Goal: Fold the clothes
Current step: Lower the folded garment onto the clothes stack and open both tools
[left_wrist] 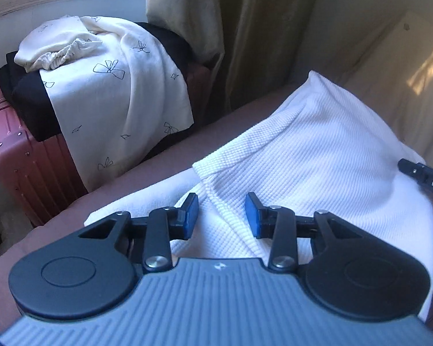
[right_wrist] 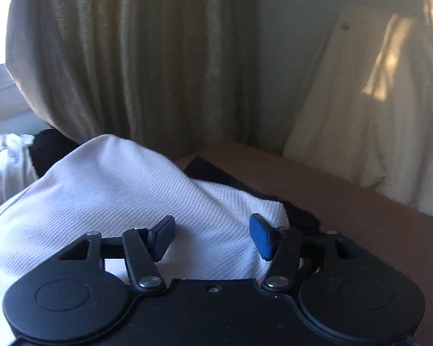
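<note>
**White garment partly folded on the bed, both grippers open over it**

Left wrist view: the left gripper [left_wrist: 221,215] hovers low over a white waffle-knit garment [left_wrist: 317,155] that lies on a brown bed [left_wrist: 147,170]. Its jaws stand apart with nothing between them, and a doubled edge of the cloth runs just under the blue pads [left_wrist: 191,216]. The garment shows at least one fold, with a layer turned over, but it bulges and is not a neat flat packet, so the folding looks partway done. Beyond the bed, a cream bow-print garment [left_wrist: 112,86] and black clothes [left_wrist: 29,98] lie heaped unfolded on a red suitcase [left_wrist: 20,155]; these likely remain to do. The tip of the right gripper [left_wrist: 424,174] enters at the right edge.

Right wrist view: the right gripper [right_wrist: 212,235] points forward over the same white garment [right_wrist: 115,184], jaws wide apart and empty. A black cloth [right_wrist: 216,173] shows on the bed beyond the garment's corner. Curtains [right_wrist: 135,57] hang behind.
</note>
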{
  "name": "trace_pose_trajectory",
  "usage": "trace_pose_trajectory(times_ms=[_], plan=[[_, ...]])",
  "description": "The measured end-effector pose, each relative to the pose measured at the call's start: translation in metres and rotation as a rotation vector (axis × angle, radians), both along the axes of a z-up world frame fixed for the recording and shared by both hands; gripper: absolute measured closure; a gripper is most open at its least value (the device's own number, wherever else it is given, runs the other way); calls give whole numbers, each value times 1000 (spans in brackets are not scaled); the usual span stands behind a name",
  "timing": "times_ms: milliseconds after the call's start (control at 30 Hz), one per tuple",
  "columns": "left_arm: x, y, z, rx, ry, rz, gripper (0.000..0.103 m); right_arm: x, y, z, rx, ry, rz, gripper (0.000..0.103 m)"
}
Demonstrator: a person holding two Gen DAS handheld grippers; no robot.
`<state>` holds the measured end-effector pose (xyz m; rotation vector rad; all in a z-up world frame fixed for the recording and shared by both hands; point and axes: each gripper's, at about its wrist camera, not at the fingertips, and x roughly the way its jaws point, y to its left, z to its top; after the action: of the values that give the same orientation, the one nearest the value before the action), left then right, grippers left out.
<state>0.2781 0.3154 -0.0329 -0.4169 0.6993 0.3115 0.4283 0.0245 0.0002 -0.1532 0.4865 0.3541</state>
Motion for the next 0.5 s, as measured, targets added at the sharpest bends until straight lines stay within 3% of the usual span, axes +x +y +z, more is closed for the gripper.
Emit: trace_pose_trajectory(times_ms=[100, 200, 267, 333, 400, 500], plan=[[4, -4, -1, 38, 10, 1, 66, -18, 11, 7, -37, -63, -74, 31], [-1, -11, 4, 53, 3, 0, 66, -34, 3, 16, 23, -41, -167, 27], [-3, -13, 9, 56, 15, 3, 61, -50, -18, 18, 170, 45, -184, 27], [-4, -17, 15, 81, 51, 32, 39, -70, -35, 12, 297, 137, -175, 27], [-6, -23, 21, 113, 59, 41, 37, -94, -45, 7, 355, 213, -160, 27], [-11, -36, 31, 99, 56, -2, 32, -130, -60, 9, 387, 272, -155, 27]])
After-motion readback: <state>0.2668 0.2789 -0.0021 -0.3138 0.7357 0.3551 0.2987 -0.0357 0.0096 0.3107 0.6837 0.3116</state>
